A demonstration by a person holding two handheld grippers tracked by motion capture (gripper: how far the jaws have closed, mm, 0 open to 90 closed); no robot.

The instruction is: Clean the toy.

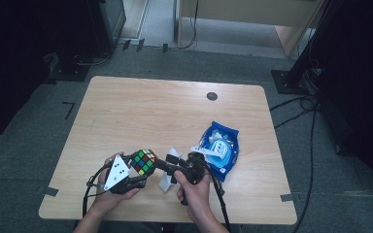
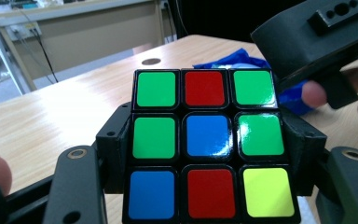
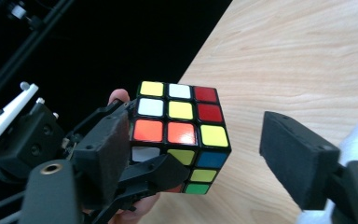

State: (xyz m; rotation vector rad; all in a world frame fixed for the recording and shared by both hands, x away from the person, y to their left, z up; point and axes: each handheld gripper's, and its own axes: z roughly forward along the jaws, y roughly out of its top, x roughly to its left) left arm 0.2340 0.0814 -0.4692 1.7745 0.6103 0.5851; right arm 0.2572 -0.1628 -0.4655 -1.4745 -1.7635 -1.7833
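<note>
A scrambled Rubik's cube (image 1: 143,161) is held above the near edge of the wooden table (image 1: 150,111). My left gripper (image 1: 138,170) is shut on it. In the left gripper view the cube (image 2: 205,140) shows a green, red, blue and yellow face, and black fingers (image 2: 116,140) press its two sides. My right gripper (image 1: 162,165) reaches in from the right. In the right gripper view its jaws stand wide on either side of the cube (image 3: 179,126). The right pad (image 3: 298,158) is clearly apart from the cube, and the left pad is beside the left gripper's finger.
A blue pack of wipes (image 1: 219,148) lies on the table to the right of my hands. A white crumpled sheet (image 1: 167,182) sits under the right gripper. A round cable hole (image 1: 211,96) is near the far edge. Cables trail off the table's front edge.
</note>
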